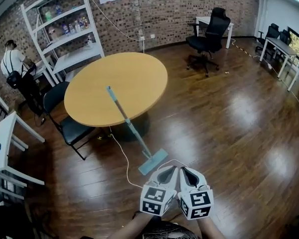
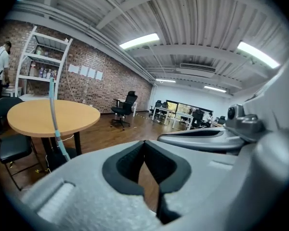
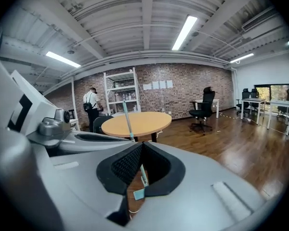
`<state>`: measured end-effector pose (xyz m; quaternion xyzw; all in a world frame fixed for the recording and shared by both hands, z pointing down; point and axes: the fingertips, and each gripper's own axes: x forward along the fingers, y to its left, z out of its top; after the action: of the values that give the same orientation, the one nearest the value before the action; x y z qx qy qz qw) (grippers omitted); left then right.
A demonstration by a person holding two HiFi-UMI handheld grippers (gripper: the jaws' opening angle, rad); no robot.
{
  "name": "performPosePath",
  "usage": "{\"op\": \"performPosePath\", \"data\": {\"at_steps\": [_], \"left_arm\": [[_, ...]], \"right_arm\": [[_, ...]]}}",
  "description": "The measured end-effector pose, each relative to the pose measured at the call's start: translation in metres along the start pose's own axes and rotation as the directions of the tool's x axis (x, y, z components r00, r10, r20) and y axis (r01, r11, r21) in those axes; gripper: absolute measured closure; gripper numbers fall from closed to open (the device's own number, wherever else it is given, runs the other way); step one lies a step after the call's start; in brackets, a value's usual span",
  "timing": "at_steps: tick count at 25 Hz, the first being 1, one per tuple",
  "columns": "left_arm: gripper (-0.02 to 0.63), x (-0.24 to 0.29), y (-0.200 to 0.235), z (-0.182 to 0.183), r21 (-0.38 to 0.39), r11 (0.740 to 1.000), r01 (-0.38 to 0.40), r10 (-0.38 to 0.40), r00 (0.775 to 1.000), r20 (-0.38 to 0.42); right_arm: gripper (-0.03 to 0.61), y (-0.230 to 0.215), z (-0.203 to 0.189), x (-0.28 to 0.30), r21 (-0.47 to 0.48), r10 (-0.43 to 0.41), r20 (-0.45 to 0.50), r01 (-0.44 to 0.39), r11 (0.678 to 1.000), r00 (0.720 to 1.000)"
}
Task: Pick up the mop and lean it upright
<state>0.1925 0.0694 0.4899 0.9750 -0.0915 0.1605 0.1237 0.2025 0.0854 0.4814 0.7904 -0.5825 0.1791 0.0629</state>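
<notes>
Leaning against the rim of the round table (image 1: pixel 139 73), the mop (image 1: pixel 131 127) is seen with its handle tip above the tabletop and its flat head set on the wood floor (image 1: pixel 229 128), just ahead of the two grippers. The left gripper (image 1: pixel 165 172) and the right gripper (image 1: pixel 188 173) are held side by side low in the head view, close together and apart from the mop. In the left gripper view the left gripper's jaws are closed tip to tip with nothing between them, and the mop is seen off to the left, against the table. In the right gripper view the right gripper's jaws are likewise closed and empty, and the mop stands straight ahead beyond them. A white cable (image 1: pixel 123 156) is laid across the floor beside the mop head. A black chair (image 1: pixel 65 118) is placed at the table's left, an office chair (image 1: pixel 209 31) farther back, and a person (image 1: pixel 14 63) is seen at the white shelves (image 1: pixel 60 29) by the brick wall.
</notes>
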Motion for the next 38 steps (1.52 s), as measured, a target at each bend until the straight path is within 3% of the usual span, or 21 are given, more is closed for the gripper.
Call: {"op": "performPosePath", "data": {"at_steps": [10,18,22,28,32,38], "left_arm": [[0.611,-0.018,0.127,0.018,-0.092,0.974,-0.205,0.208,0.978,0.023],[0.611,-0.019,0.233,0.048,-0.125,0.957,-0.26,0.265,0.964,0.028],[0.61,-0.013,0.271,0.061,-0.114,0.953,-0.282,0.286,0.958,0.018],[0.611,0.005,0.309,0.07,-0.158,0.929,-0.335,0.341,0.94,0.014],[0.611,0.022,0.334,0.078,-0.192,0.9,-0.392,0.401,0.916,0.009],[0.611,0.034,0.368,0.086,-0.261,0.821,-0.507,0.528,0.849,0.011]], "right_arm": [[0.578,0.075,0.025,0.111,-0.055,0.216,-0.041,-0.218,0.974,0.976],[0.576,0.121,0.064,0.207,-0.09,0.285,-0.037,-0.287,0.954,0.958],[0.512,0.127,0.084,0.255,-0.097,0.304,-0.05,-0.307,0.947,0.951],[0.505,0.124,0.088,0.307,-0.14,0.324,-0.094,-0.335,0.932,0.941],[0.466,0.12,0.087,0.352,-0.146,0.375,-0.147,-0.395,0.907,0.915],[0.394,0.114,0.076,0.418,-0.169,0.426,-0.247,-0.471,0.866,0.87]]}}
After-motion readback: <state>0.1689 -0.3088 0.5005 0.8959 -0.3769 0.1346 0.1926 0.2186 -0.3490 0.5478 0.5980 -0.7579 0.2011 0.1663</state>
